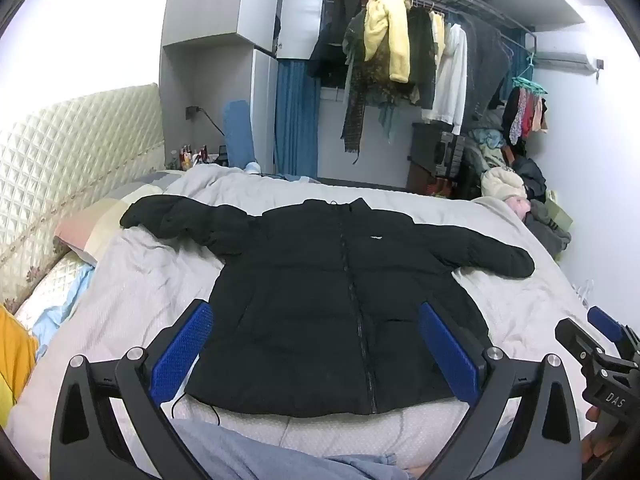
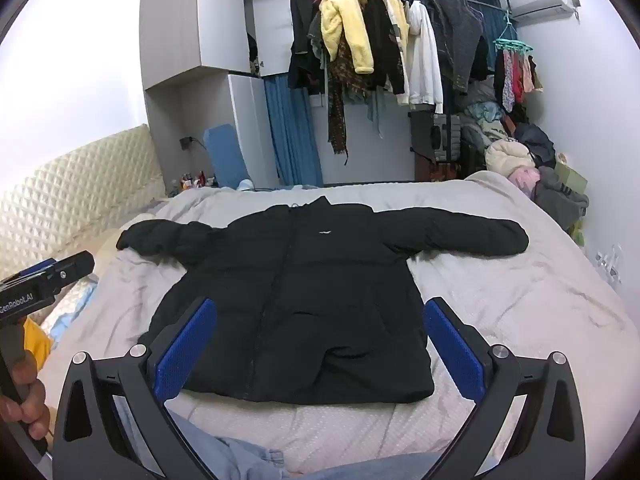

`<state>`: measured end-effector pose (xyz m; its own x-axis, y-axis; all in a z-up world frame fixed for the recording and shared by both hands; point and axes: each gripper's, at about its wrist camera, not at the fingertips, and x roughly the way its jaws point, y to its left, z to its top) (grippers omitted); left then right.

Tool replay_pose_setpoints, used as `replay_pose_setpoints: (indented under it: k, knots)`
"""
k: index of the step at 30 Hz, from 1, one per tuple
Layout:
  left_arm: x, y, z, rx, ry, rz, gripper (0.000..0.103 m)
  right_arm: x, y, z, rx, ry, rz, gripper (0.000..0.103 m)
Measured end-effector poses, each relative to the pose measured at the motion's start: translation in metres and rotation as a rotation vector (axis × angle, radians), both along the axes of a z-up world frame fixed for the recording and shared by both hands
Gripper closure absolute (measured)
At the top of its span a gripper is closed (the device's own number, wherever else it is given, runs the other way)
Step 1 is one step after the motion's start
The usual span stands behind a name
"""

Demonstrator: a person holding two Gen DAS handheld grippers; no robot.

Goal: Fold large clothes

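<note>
A black puffer jacket (image 1: 320, 300) lies flat and zipped on the bed, front up, both sleeves spread out sideways. It shows the same way in the right wrist view, as the jacket (image 2: 304, 292). My left gripper (image 1: 316, 340) hovers above its lower hem, wide open, blue pads (image 1: 182, 352) apart with nothing between them. My right gripper (image 2: 320, 344) also hangs open over the hem, clear of the cloth. Each gripper shows at the edge of the other's view: the right gripper (image 1: 600, 352) and the left gripper (image 2: 44, 280), held by a hand (image 2: 24, 392).
The bed has a grey quilt (image 1: 140, 280) and a padded headboard (image 1: 72, 152) at left. A clothes rail (image 2: 380, 40) hangs full beyond the bed's far edge. Piled clothes (image 2: 528, 160) sit at the right. Blue denim (image 2: 240, 456) lies at the near edge.
</note>
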<state>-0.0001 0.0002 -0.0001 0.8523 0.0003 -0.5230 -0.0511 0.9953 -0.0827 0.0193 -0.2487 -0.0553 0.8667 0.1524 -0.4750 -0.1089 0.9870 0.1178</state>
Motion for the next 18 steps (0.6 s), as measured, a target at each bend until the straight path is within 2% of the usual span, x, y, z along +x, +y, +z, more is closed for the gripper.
replay_pose_setpoints:
  k: [18]
  knots:
    - [0.0007, 0.0001, 0.0000, -0.001, 0.003, -0.003, 0.000, 0.0013, 0.0013, 0.0025, -0.006, 0.006, 0.009, 0.000]
